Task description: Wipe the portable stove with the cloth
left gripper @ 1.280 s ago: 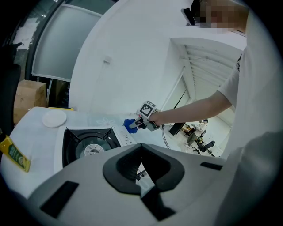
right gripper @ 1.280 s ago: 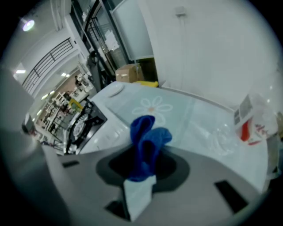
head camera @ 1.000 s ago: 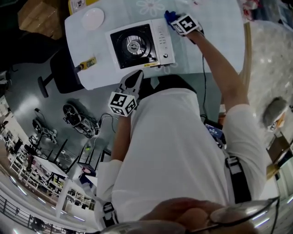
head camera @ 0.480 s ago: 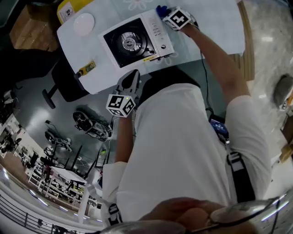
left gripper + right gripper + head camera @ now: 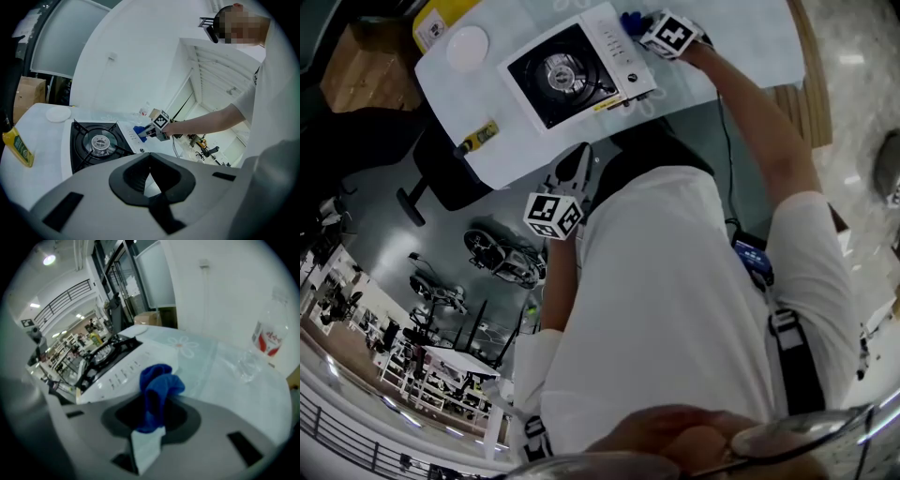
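Note:
The portable stove [image 5: 577, 66] is white with a black burner top and stands on the white table [image 5: 502, 155]. It also shows in the left gripper view as the stove [image 5: 96, 143] and in the right gripper view as the stove [image 5: 112, 357]. My right gripper [image 5: 649, 28] is shut on a blue cloth [image 5: 630, 21] just past the stove's control-panel side. The cloth [image 5: 157, 390] bunches out of that gripper's [image 5: 157, 404] jaws; whether it touches the stove I cannot tell. My left gripper [image 5: 579, 159] hangs shut and empty off the table's near edge, and it [image 5: 150, 161] points at the stove.
A white plate [image 5: 467, 45] and a yellow packet [image 5: 441, 23] lie on the table left of the stove. A small yellow tool [image 5: 478, 139] lies near the table's front edge. A clear bottle with a red label [image 5: 269, 336] stands on the table right of the cloth. A black chair [image 5: 441, 178] stands beside the table.
The head view has swung, so the table sits higher and more tilted in the frame. The right gripper with the cloth stays by the stove's control side. The left gripper has hardly moved.

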A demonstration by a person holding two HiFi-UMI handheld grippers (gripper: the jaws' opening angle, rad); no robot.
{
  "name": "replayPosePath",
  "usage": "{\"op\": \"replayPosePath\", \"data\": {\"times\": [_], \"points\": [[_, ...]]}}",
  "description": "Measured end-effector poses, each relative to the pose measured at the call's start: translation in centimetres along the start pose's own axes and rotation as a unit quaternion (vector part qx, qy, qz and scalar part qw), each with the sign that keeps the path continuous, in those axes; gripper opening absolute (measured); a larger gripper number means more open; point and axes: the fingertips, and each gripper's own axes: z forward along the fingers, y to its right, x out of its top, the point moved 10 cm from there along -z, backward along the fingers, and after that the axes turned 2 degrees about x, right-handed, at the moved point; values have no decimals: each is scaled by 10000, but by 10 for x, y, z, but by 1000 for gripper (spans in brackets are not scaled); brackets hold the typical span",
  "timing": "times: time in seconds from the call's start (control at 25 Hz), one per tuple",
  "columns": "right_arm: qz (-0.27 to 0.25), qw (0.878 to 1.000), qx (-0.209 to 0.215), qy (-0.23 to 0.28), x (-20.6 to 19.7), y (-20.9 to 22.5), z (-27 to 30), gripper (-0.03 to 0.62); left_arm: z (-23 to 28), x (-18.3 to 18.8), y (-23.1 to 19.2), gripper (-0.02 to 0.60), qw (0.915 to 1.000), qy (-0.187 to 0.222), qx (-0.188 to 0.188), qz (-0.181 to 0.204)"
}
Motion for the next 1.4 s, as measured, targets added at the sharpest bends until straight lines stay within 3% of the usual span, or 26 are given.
{"op": "replayPosePath", "data": {"times": [0.72, 1.4], "points": [[-397, 9981, 355, -294, -48, -46, -13, 123, -15, -10, 11, 32, 9991, -59, -310, 269], [-490, 9969, 207, -580, -91, -86, -23, 123, -36, -34, 21, 32, 9975, -52, -576, 408]]}}
